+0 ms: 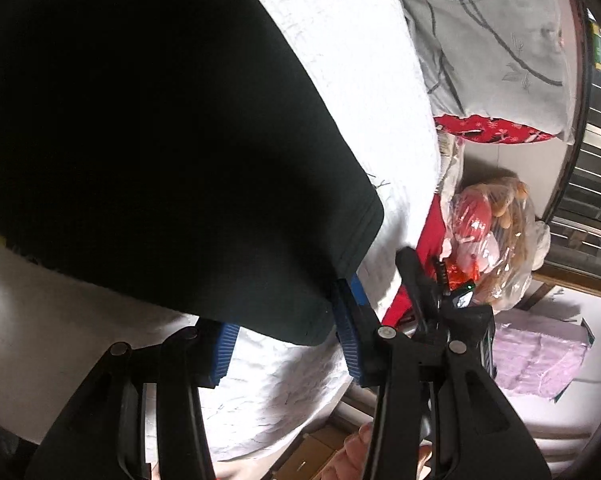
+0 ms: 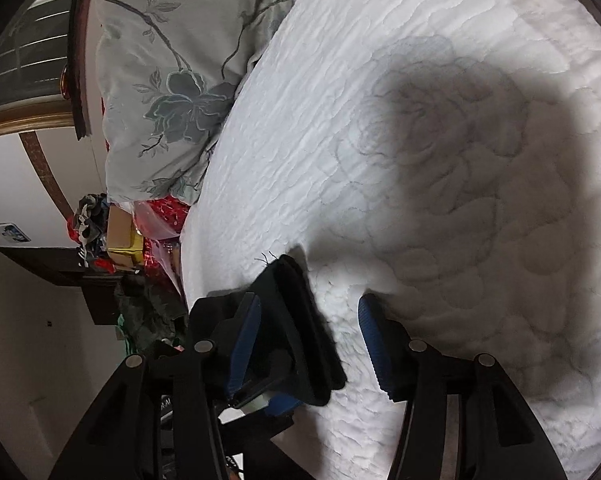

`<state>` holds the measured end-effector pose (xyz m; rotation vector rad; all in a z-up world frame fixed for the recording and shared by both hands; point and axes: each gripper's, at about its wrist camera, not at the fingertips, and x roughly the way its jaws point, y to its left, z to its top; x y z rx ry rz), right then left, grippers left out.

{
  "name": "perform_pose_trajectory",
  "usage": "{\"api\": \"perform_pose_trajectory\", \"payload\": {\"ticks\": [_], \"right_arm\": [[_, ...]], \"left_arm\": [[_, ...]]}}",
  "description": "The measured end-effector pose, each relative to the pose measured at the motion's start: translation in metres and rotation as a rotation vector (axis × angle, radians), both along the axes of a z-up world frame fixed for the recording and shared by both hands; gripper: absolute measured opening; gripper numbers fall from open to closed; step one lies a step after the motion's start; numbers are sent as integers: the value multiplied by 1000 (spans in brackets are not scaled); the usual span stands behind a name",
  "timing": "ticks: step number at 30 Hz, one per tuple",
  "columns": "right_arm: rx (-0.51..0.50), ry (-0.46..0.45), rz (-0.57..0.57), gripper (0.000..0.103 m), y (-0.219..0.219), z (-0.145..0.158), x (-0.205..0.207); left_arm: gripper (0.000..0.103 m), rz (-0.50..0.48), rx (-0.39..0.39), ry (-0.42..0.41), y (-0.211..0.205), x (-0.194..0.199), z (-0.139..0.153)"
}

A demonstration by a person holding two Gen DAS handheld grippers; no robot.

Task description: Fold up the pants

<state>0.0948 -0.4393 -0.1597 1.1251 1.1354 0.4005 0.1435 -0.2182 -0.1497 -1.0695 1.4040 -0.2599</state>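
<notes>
Pants (image 1: 148, 128) — dark, soft, limp cloth — hang and drape ahead of my left fingers (image 1: 286, 336), spread over the white quilted bed (image 1: 380, 100). They look light and will sag wherever I don't hold them, so the hemmed corner is the place to hold. My left fingers stand part-closed around that hem edge; whether the pads truly pinch it I cannot tell. My right fingers (image 2: 312, 344) stand apart, a folded wad of the black cloth lying against the left-hand pad, the other pad clear of it on bare quilt. Beyond my fingers lies a floral pillow (image 2: 168, 80) — well apart. Off the bed's edge sit a plastic bag of toys (image 1: 496, 232) and clutter, none in the way.
</notes>
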Motion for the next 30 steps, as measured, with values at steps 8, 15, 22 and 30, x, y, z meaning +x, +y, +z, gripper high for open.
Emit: {"api": "perform_pose_trajectory", "payload": {"ticks": [8,15,22,30], "right_arm": [[-14,23,130,64,41,4,42],[-105,28,170,18,41,4,47],[-109,-2,105,12,40,11,34],[-127,-41,60,12,44,39,23]], "left_arm": [[40,-3,-38,-2,5,-1,-4],[35,-46,-29,-11,-1,9,0],[8,-70,-120,56,16,7,-4],[7,-78,-154,21,25,6,21]]}}
